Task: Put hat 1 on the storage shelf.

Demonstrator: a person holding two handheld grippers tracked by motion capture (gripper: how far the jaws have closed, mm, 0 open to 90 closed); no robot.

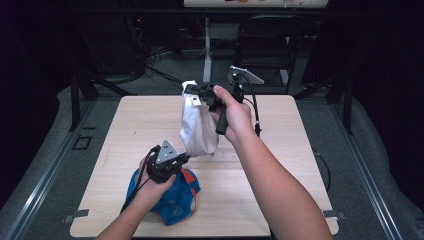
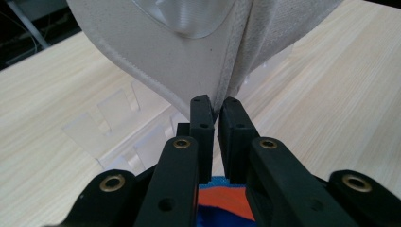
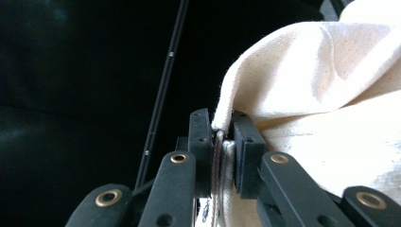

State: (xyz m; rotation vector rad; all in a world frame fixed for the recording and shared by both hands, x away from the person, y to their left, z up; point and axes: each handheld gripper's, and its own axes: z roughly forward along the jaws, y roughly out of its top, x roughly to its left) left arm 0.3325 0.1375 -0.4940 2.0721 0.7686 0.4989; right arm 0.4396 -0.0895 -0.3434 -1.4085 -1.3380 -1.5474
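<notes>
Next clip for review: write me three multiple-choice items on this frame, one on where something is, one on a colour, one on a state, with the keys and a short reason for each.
1. Where does the blue and orange cloth lie?
A. on the table's near part, under the left hand
B. on the floor beside the chair
C. draped over the right forearm

2. What colour is the garment held up over the table?
A. black
B. white
C. green

3. How do the left tongs stand?
A. wide open, away from the garment
B. shut on the garment's lower edge
C. shut on the blue and orange cloth

Keys: 1 A, the high view shows it on the table beneath the left hand. 2 B, it is white or off-white in each view. 3 B, the left gripper view shows its jaws pinching the hem; the right tongs clamp the upper edge.
</notes>
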